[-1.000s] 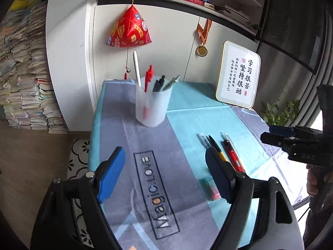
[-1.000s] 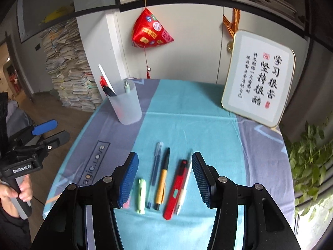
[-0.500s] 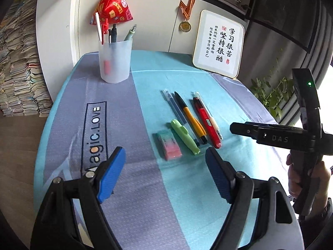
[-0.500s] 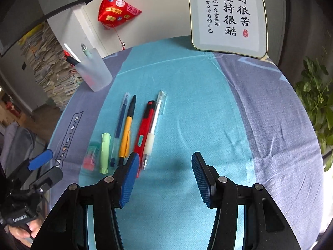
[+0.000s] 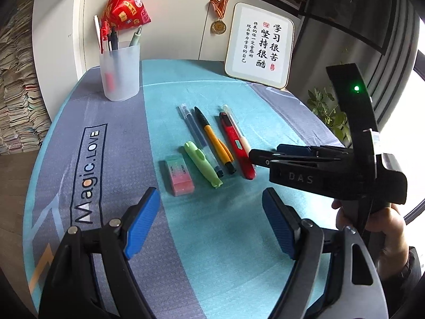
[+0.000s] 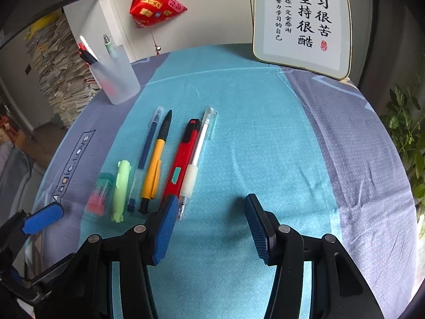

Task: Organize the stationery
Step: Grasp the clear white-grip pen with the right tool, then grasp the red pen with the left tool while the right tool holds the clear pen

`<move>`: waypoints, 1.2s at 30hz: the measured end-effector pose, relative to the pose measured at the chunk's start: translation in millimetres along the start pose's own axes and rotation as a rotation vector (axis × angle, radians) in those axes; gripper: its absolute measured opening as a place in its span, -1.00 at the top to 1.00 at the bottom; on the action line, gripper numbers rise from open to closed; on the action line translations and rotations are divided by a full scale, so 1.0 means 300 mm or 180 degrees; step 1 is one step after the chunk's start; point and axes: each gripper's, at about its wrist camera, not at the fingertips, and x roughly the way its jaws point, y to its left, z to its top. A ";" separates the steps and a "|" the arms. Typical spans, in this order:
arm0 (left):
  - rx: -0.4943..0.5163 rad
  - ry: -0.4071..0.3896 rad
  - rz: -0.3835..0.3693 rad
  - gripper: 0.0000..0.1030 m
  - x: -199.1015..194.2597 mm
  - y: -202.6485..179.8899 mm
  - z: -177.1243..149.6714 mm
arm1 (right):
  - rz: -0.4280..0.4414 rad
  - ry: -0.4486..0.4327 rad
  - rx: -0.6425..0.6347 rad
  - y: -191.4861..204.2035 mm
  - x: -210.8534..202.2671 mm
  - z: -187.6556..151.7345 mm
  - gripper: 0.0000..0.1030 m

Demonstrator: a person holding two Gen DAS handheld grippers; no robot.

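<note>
The left gripper [image 5: 209,220] hangs over the teal and grey tablecloth [image 5: 212,252] with its 2 blue pads spread wide and nothing between them. The right gripper [image 6: 208,224] is also released, its pads apart over bare cloth, its left pad just beside the tip of the clear white-grip pen [image 6: 195,162]; contact cannot be told. A hand [image 5: 382,228] grips the right gripper's handle.

Just beyond the left gripper lies a row of 6 items, side by side near the table's middle: a pink-and-green eraser [image 5: 179,174], a light green highlighter [image 5: 203,167], a clear blue-ink pen [image 5: 198,137], a yellow-and-black pen [image 5: 213,139], a red utility knife [image 5: 236,146] and the clear pen. The knife and clear pen touch along their length.

Farther back on the left stands a frosted pen cup [image 5: 119,73] holding 5 or so pens upright. At the far right edge a framed calligraphy panel [image 5: 261,43] leans against the wall, with a red pyramid ornament [image 5: 126,10] and a medal [image 5: 218,26] hanging behind.
</note>
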 end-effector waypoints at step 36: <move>-0.0290 0.0294 -0.0557 -0.09 0.196 -0.167 0.057 | -0.0078 -0.0115 0.0353 -0.263 -0.128 -0.122 0.79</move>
